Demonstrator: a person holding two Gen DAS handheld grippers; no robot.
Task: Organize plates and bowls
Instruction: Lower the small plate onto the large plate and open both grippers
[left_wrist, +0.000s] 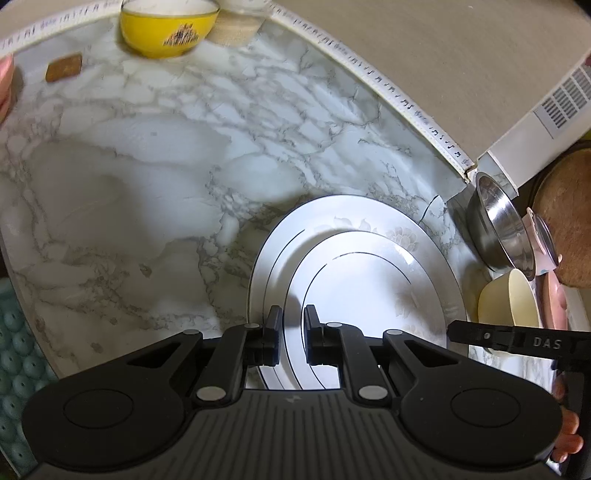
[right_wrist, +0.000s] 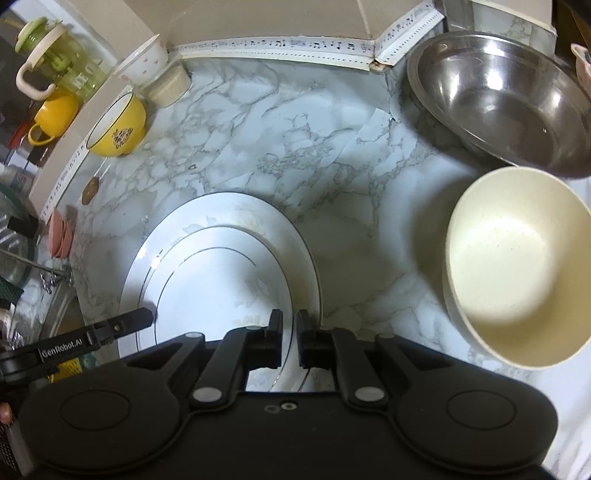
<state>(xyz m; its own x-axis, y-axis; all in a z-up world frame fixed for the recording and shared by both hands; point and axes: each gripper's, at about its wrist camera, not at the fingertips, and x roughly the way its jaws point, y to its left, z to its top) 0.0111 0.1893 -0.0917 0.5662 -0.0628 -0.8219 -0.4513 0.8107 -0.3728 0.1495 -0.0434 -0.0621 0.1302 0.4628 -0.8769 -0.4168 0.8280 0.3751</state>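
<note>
Jaws of the left gripper and right gripper are clamped on opposite rims of the white plate, which is seen over the marble surface, beside a cream bowl.

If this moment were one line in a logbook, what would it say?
left gripper: shut on plate rim | right gripper: shut on plate's other edge | cream bowl, steel bowl: right | yellow bowl: back left
</note>
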